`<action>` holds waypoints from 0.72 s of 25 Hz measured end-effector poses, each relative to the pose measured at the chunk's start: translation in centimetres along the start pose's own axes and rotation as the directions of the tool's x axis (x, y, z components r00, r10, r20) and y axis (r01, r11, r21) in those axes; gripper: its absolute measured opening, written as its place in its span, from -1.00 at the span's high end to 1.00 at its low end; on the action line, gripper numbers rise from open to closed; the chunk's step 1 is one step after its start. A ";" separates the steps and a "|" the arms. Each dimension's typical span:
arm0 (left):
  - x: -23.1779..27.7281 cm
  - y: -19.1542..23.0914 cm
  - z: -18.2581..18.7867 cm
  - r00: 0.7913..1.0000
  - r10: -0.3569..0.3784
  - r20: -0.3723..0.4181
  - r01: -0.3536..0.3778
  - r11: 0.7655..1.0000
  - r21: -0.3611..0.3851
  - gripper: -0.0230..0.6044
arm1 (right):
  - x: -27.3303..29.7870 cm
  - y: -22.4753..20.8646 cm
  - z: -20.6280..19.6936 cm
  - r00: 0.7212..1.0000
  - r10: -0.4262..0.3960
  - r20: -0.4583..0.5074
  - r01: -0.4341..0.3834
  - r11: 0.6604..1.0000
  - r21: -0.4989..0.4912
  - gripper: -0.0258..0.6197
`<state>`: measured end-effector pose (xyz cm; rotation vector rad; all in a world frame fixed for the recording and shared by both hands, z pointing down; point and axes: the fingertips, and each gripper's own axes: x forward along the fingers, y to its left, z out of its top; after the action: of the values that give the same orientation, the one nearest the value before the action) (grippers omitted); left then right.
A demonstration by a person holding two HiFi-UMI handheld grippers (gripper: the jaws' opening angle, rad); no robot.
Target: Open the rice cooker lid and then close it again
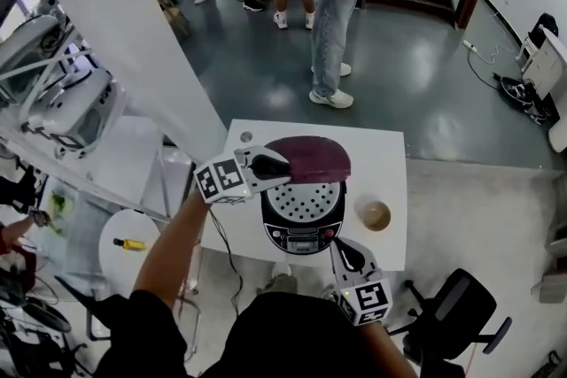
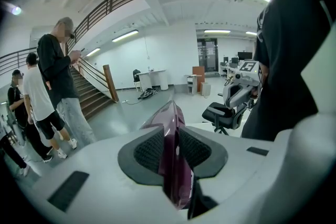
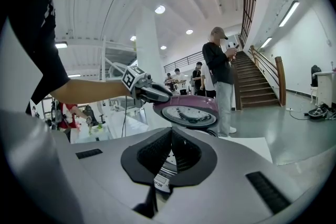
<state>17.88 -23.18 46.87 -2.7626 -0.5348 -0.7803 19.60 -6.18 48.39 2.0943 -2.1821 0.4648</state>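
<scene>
A rice cooker (image 1: 303, 235) stands on the white table (image 1: 381, 150). Its maroon lid (image 1: 314, 157) is raised, about halfway up, above the cooker's open top. My left gripper (image 1: 282, 164) is shut on the lid's left edge. In the left gripper view the lid's rim (image 2: 170, 134) sits pinched between the black pads. My right gripper (image 1: 341, 245) is shut with nothing in it, just off the cooker's front right corner. In the right gripper view the lid (image 3: 191, 110) shows its pale underside, with the left gripper (image 3: 157, 94) on its rim.
A small round cup (image 1: 374, 214) stands on the table right of the cooker. A black office chair (image 1: 461, 314) is at the lower right. A small round white table (image 1: 133, 243) is at the left. People (image 1: 332, 4) stand beyond the table, with a white pillar (image 1: 115, 22) at the left.
</scene>
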 end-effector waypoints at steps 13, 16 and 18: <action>1.8 -3.9 -2.4 0.999 0.032 -0.041 -0.031 0.999 0.027 0.66 | -1.0 0.7 -2.2 0.999 0.040 -0.026 -0.039 0.999 0.014 0.92; 2.0 -4.5 -3.0 0.998 0.042 -0.051 -0.041 0.999 0.024 0.66 | -0.8 1.3 -2.7 0.997 0.068 -0.041 -0.067 0.998 0.020 0.92; 2.2 -4.9 -3.5 0.997 0.045 -0.063 -0.043 0.999 0.024 0.66 | -0.7 1.6 -2.9 0.995 0.084 -0.045 -0.083 0.996 0.021 0.92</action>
<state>16.05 -19.20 51.53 -2.7094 -0.4658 -0.8431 17.59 -4.64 50.70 1.9874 -2.2547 0.5373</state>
